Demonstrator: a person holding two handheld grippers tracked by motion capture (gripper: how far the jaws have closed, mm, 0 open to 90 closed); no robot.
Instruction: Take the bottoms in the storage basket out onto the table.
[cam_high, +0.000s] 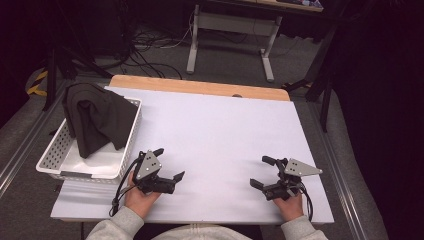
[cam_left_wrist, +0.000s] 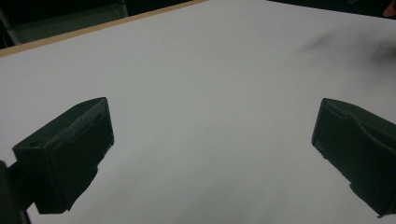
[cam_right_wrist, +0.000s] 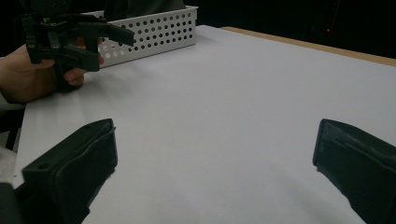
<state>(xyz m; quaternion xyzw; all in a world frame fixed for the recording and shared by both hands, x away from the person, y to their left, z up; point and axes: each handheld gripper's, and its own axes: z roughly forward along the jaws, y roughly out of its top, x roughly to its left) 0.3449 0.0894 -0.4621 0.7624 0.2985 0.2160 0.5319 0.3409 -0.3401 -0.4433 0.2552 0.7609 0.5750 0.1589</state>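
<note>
Left gripper (cam_high: 169, 163) near the surface's (cam_high: 215, 130) front edge, fingers (cam_left_wrist: 70, 154) spread wide and empty, white perforated basket (cam_high: 60, 150) just beside it holding a dark cloth (cam_high: 97, 117), right gripper (cam_high: 263, 172) well apart, fingers (cam_right_wrist: 74, 172) wide, empty, bare sheet between them

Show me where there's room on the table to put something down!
The biggest bare patch is the middle of the white table, between the left tongs and the right tongs, reaching back to the wooden edge. The far right corner is free too. It is crowded at the left, where the white basket holds a dark cloth.
</note>
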